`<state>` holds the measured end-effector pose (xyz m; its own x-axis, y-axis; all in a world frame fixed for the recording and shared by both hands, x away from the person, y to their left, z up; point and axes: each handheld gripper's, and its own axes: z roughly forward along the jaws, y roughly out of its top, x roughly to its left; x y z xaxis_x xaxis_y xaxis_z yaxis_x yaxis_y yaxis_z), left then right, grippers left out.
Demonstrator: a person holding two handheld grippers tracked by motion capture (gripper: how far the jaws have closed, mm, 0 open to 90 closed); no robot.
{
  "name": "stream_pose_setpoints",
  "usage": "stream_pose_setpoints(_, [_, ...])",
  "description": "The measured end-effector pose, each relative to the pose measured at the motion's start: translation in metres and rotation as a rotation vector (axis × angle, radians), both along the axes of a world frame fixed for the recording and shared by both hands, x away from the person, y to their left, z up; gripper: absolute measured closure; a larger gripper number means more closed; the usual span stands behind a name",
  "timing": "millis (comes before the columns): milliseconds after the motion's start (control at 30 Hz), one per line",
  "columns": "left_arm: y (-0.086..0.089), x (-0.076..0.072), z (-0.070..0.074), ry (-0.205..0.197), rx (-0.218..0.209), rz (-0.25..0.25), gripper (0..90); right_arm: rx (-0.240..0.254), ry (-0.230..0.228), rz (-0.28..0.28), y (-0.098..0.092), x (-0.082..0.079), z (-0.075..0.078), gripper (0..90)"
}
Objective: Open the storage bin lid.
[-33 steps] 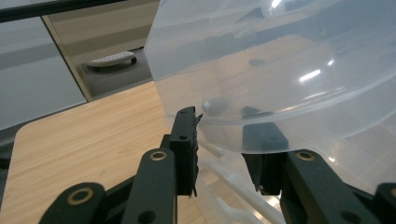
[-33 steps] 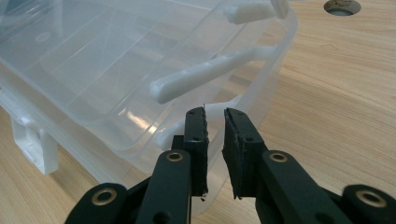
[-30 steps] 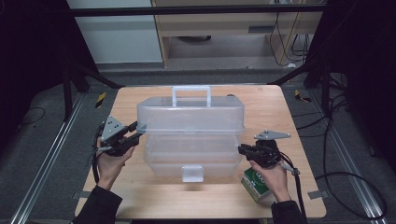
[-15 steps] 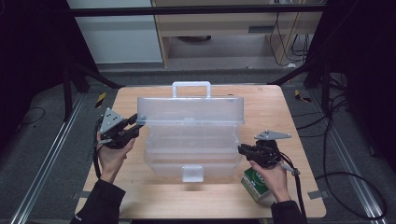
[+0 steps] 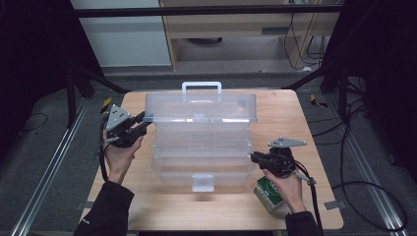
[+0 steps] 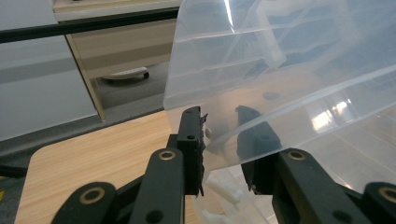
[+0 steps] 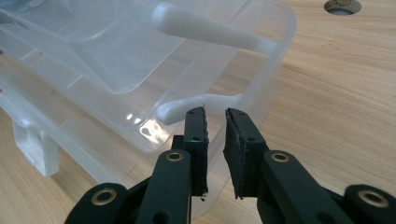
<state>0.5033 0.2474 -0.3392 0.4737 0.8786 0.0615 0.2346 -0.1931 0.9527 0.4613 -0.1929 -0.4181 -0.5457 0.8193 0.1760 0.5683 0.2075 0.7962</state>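
A clear plastic toolbox stands in the middle of the wooden table, its lid swung up with the white handle at the top. My left gripper is at the lid's left corner. In the left gripper view the lid's edge runs between the jaws of that gripper, which have just been closing and hold it. My right gripper is at the box's right end. In the right gripper view it is shut on the rim of the box.
A green and white carton lies on the table under my right hand, near the front right corner. The box's white latch faces the front edge. A white link arm crosses the box's inside. Dark frame rails flank the table.
The lid has swung up higher, and my left gripper has risen and moved back with its left corner. The right hand and the box's base have stayed put.
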Motion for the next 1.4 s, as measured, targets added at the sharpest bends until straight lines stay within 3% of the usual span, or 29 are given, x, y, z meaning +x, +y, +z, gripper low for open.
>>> stream_pose_setpoints(400, [-0.005,0.011,0.006,-0.002,0.011,0.047,75.8,0.006,-0.006,0.001,0.0,0.0,-0.001,78.6])
stream_pose_setpoints(1067, [-0.009,0.032,0.016,0.004,0.004,0.077,77.1,0.009,-0.004,-0.001,0.0,0.001,-0.001,78.4])
stream_pose_setpoints(1133, [-0.009,0.036,0.017,0.009,-0.011,0.078,77.3,0.006,-0.001,-0.003,0.0,0.001,-0.001,78.4])
stream_pose_setpoints(1400, [-0.013,0.046,0.021,0.015,0.006,0.094,77.4,-0.005,-0.002,-0.009,0.002,0.001,0.0,77.9])
